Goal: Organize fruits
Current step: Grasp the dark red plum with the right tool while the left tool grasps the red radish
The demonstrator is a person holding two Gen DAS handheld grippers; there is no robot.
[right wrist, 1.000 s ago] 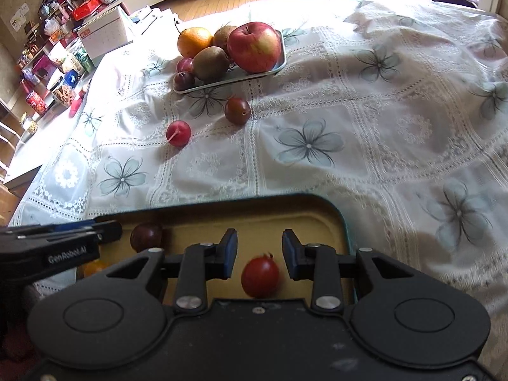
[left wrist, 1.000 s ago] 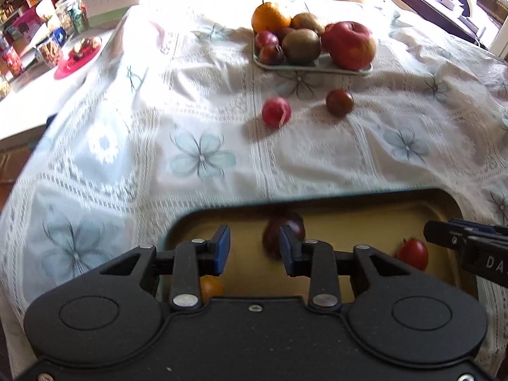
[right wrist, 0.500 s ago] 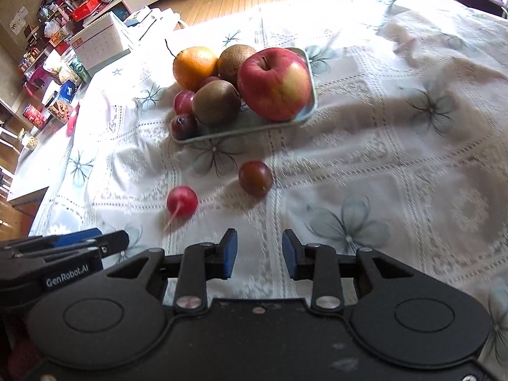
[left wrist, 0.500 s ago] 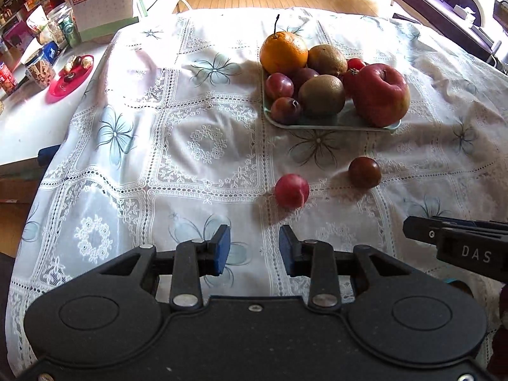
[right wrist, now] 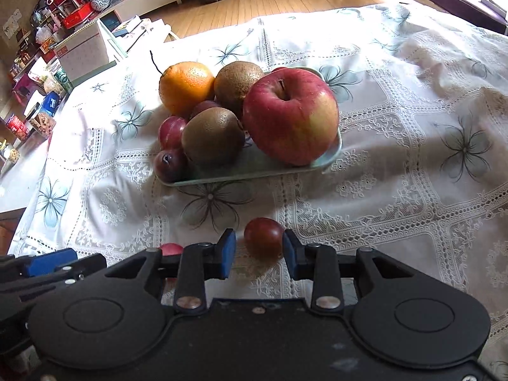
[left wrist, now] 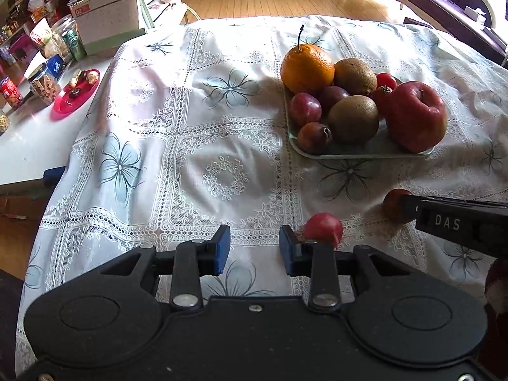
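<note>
Hovering over 2 loose fruits near the tray

Left claw (left wrist: pixel 250 250): jaws parted wide, nothing held. Pink-red fruit (left wrist: pixel 323 229) lies on the lace tablecloth (left wrist: pixel 222 146) just right of its right finger, not between the jaws.

Right claw (right wrist: pixel 258 252): jaws parted wide, gripping nothing. Dark red fruit (right wrist: pixel 263 242) sits on the cloth between the fingertips; contact cannot be told.

Pale green tray (right wrist: pixel 254 171) stands farther off on the counter, piled with 1 orange (right wrist: pixel 185 86), 2 kiwis, 1 big red apple (right wrist: pixel 290 116), small plums and tomatoes.

Far left: side counter (left wrist: pixel 28 146) with red plate (left wrist: pixel 76 95), jars and a desk calendar (left wrist: pixel 108 28).
</note>
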